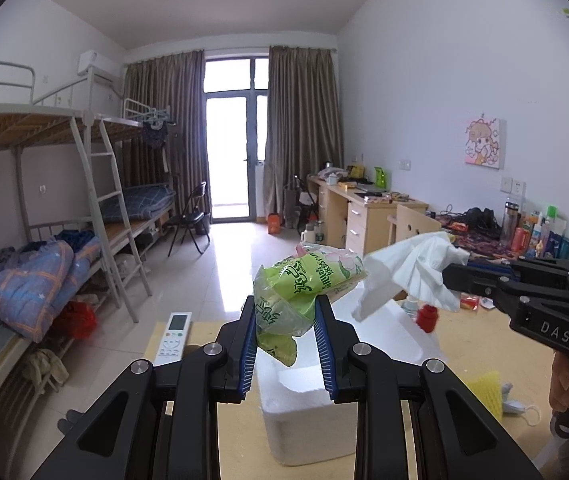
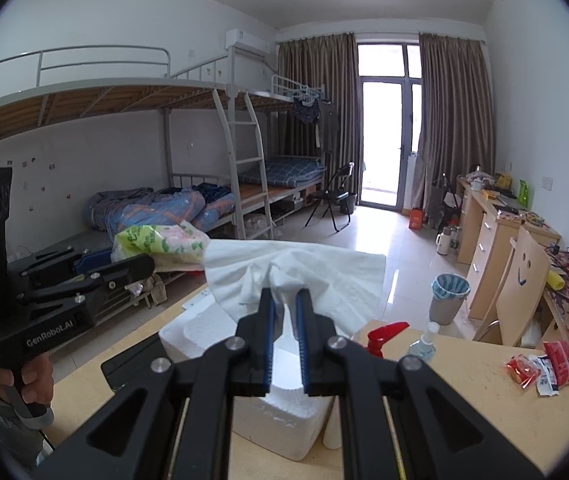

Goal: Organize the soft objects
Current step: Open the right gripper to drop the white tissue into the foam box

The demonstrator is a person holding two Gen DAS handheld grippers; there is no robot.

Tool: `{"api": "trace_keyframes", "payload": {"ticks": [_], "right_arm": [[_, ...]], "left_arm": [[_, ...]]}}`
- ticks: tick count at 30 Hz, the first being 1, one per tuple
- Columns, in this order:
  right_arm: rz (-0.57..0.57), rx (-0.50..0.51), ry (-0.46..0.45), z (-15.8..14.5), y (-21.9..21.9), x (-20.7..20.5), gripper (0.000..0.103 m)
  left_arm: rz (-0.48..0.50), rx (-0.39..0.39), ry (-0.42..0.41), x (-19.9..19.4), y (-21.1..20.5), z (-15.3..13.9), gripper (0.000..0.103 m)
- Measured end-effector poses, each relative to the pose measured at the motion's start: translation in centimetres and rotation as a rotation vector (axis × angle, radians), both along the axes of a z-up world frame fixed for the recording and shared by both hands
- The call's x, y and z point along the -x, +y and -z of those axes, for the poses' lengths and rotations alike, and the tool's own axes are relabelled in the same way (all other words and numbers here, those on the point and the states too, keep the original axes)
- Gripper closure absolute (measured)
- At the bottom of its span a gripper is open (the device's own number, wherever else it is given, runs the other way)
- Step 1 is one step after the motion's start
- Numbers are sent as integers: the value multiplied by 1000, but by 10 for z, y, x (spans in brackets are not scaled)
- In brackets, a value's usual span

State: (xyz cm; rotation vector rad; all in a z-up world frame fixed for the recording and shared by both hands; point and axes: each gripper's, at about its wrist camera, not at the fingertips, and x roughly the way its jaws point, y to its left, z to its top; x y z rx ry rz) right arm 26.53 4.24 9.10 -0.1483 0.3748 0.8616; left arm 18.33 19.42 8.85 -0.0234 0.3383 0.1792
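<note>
My left gripper [image 1: 286,316] is shut on a green and pink plastic tissue pack [image 1: 304,284] and holds it in the air above a white foam box [image 1: 308,412]. The pack also shows in the right wrist view [image 2: 156,244], with the left gripper [image 2: 140,266] at the left. My right gripper [image 2: 284,300] is shut on a white tissue [image 2: 296,272] pulled out from the pack, above the foam box [image 2: 280,416]. In the left wrist view the right gripper [image 1: 450,276] comes in from the right, holding the tissue [image 1: 408,272].
A wooden table [image 2: 476,408] holds a red-capped spray bottle [image 2: 380,338], a clear spray bottle [image 2: 424,344], red snack wrappers [image 2: 540,368], a white remote [image 1: 174,338] and a yellow sponge [image 1: 486,392]. Bunk beds [image 2: 188,200] stand left, desks [image 2: 500,232] right.
</note>
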Motion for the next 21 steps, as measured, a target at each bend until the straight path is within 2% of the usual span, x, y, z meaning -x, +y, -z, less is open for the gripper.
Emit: {"api": "trace_keyframes", "payload": {"ticks": [19,21], "right_arm": [[-50,98,102,22,43,-33,90],[-49,108,108,22,45,-35,86]], "left_arm": [[-49,-13,6,-4,19,8,74],[-48,-11,9,-5,21,8,74]]}}
